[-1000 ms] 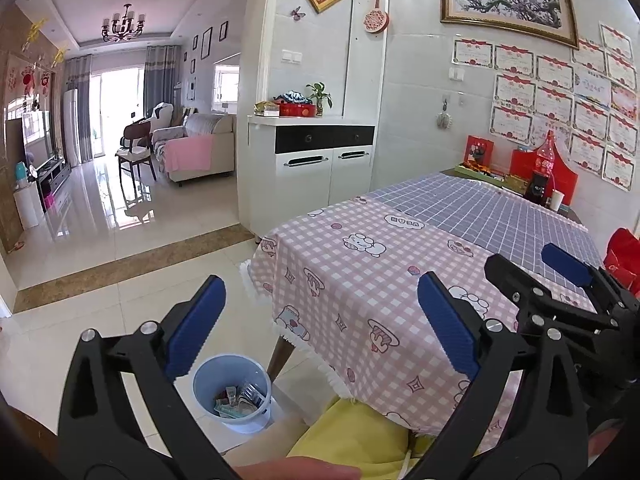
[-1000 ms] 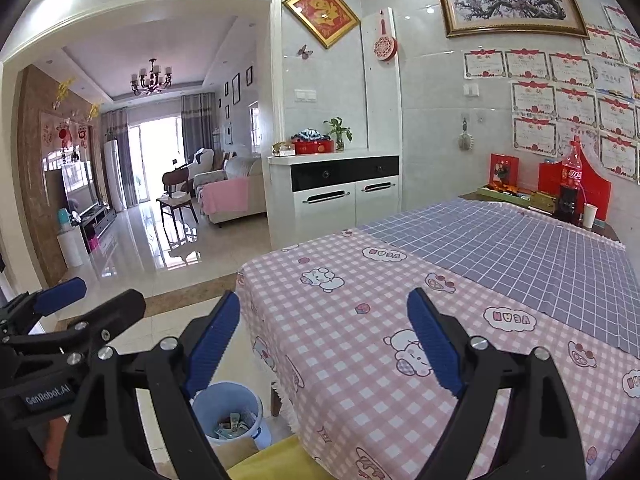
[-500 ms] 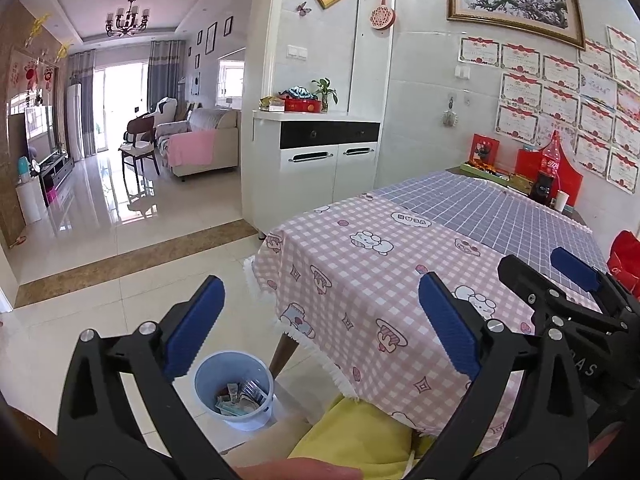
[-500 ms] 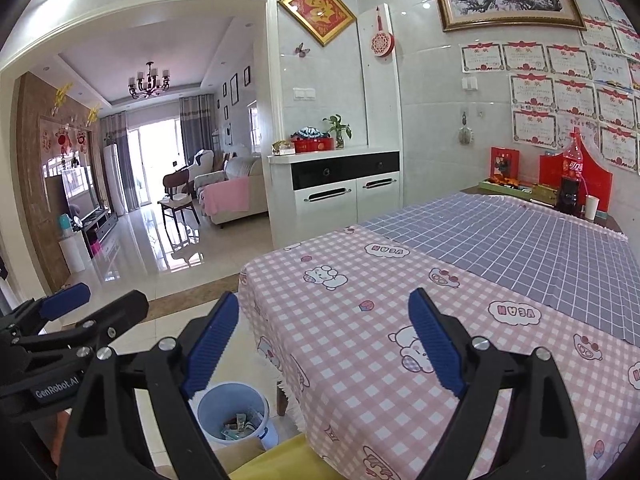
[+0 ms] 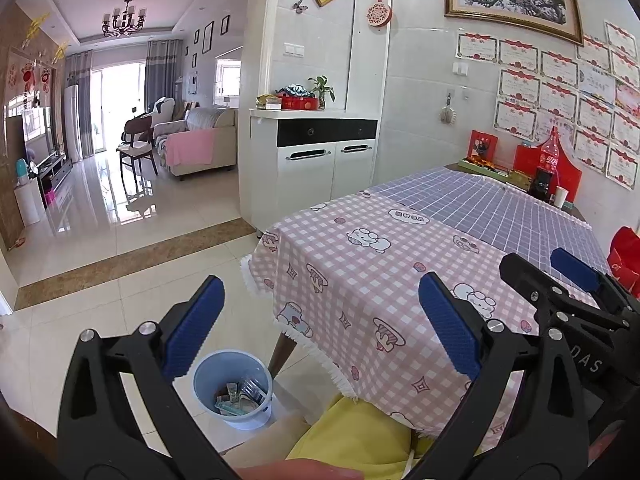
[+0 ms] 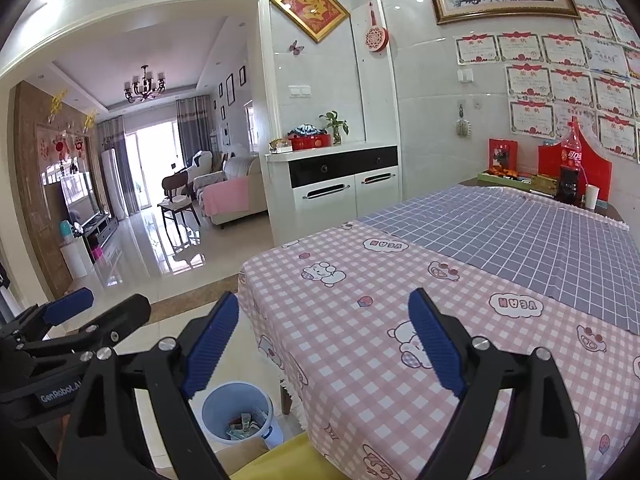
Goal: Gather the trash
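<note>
Pale-blue trash bin (image 5: 233,390) on the floor already holds wrappers — both grippers (image 5: 318,332) (image 6: 324,340) hover unmoved, jaws spread empty, over a bare pink-checked surface (image 6: 360,280).

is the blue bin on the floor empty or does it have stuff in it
Not empty: the blue bin holds wrappers and scraps at its bottom.

Pink checked tablecloth (image 5: 360,272), pale-blue bin (image 5: 236,420)

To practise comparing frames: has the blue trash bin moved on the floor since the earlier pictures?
No. The blue trash bin sits in the same spot beside the table leg under the pink tablecloth; only the camera view drifts slightly.
</note>
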A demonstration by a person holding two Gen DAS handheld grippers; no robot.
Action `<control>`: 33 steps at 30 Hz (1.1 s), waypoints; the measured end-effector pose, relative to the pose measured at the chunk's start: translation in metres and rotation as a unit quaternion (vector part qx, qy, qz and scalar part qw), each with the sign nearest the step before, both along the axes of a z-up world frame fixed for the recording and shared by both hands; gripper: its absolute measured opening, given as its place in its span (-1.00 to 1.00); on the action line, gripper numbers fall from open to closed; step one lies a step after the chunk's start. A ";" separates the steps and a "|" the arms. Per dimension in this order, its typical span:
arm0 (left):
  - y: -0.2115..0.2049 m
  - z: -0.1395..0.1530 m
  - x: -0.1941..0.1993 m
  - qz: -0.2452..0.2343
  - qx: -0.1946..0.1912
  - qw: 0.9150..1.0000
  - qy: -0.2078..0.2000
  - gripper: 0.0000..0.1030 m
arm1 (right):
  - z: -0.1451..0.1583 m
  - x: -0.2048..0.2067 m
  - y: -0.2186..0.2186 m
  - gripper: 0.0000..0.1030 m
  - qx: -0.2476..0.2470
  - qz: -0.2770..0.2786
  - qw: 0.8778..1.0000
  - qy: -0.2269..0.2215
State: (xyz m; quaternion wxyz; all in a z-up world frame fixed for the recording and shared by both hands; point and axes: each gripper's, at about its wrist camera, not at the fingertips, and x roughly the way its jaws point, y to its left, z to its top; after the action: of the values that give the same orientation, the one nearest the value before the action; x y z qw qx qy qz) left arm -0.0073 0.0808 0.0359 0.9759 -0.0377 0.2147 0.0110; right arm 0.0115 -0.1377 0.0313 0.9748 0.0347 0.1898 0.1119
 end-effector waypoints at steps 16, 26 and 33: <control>-0.003 -0.002 -0.001 -0.003 0.003 1.000 -0.006 0.86 | -0.003 0.001 -0.002 0.66 0.006 0.003 1.000 0.009; -0.003 -0.003 -0.005 -0.006 0.006 1.000 -0.021 0.86 | -0.003 0.000 0.000 0.73 -0.003 -0.002 1.000 0.010; -0.001 -0.004 -0.003 -0.005 0.006 1.000 -0.020 0.86 | -0.005 0.000 0.001 0.73 -0.007 -0.004 1.000 0.013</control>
State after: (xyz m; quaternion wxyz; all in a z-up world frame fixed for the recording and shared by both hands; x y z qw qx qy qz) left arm -0.0100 0.0795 0.0319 0.9803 -0.0311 0.1951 0.0063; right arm 0.0118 -0.1368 0.0266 0.9729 0.0305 0.2030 0.1065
